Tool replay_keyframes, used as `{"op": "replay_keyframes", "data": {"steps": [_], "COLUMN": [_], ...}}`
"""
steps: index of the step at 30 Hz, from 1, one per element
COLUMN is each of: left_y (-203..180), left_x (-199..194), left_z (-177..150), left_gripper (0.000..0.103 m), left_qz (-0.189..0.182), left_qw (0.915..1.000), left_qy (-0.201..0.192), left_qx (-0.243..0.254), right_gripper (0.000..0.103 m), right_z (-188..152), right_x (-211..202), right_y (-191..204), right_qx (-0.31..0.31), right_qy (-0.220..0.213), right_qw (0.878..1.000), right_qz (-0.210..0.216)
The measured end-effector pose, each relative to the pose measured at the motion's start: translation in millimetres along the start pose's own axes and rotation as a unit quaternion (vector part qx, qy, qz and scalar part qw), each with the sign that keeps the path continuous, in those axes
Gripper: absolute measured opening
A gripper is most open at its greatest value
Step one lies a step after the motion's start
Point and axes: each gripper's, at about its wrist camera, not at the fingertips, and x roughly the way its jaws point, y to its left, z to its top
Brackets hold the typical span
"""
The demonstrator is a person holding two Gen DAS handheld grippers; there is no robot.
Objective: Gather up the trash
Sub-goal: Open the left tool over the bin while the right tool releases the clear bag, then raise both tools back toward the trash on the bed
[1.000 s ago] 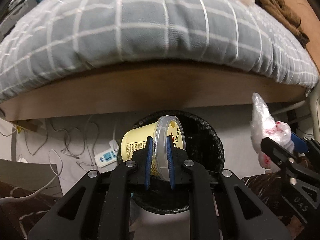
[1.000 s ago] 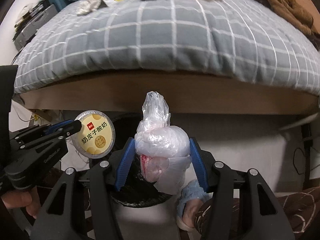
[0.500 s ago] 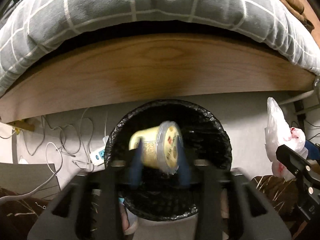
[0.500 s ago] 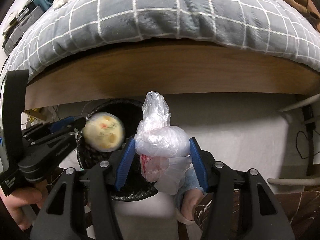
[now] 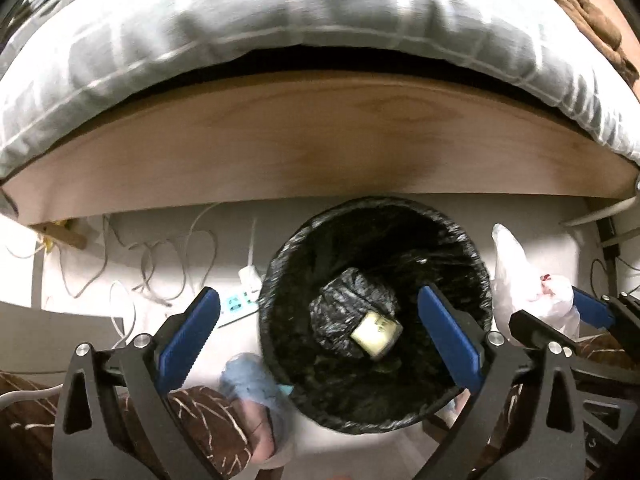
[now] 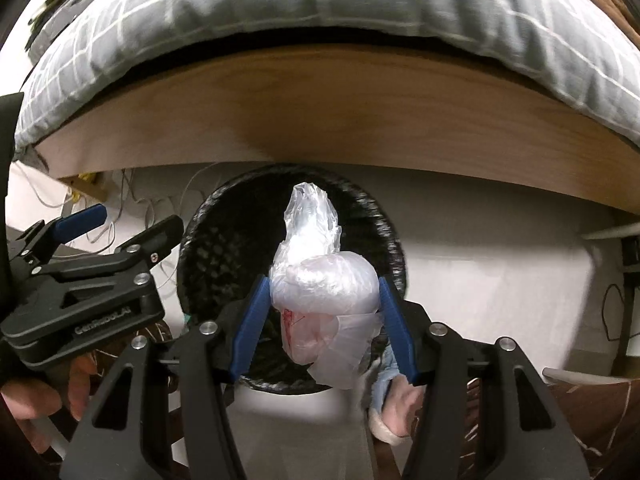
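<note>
Looking down along our left gripper (image 5: 318, 330), we are seeing its two blue pads spread as wide as they go, having just been opening, with nothing between them. Straight below it, one bin (image 5: 276, 280) lined with a black bag is standing on the pale floor, and one yellow cup (image 5: 375, 334) is lying on its side at the bottom, well clear of the pads. Our right gripper (image 6: 324, 328) is clenching one white plastic bag (image 6: 324, 280) of trash, knotted at the top and stained red lower down, its two pads pressing on either side of the bundle. That bag is hanging over the same bin's rim (image 6: 390, 236), just ahead of the gripper. Beyond both grippers, one wooden bed board (image 5: 320, 140) is running under one grey checked quilt (image 5: 200, 32). To the left gripper's left, one white power strip (image 5: 240, 304) is lying among loose cables. One hand (image 6: 36, 400) is holding the left gripper's handle.
</note>
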Motion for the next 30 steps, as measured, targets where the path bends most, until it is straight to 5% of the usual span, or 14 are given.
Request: {"op": "replay_keyframes", "data": {"steps": [11, 22, 30], "left_y": [53.8, 54.9, 51.2], "left_x": [-15.1, -35.7, -72.5], "left_z": [-11.7, -1.1, 16.4], "left_gripper": [0.097, 0.097, 0.097], "left_qz": [0.024, 0.032, 0.025], "left_qw": [0.9989, 0.9983, 0.996], "left_qy": [-0.011, -0.039, -0.081], "left_qx": [-0.038, -0.03, -0.027], "right_gripper": [0.056, 0.089, 0.095], "right_z": [7.9, 28.6, 44.8], "right_x": [-2.0, -24.7, -67.0], "right_y": [38.3, 36.6, 21.8], "right_qx": [-0.02, -0.016, 0.007], "right_qy": [0.003, -0.051, -0.119], "right_qw": [1.0, 0.998, 0.992], "right_qz": [0.016, -0.02, -0.048]}}
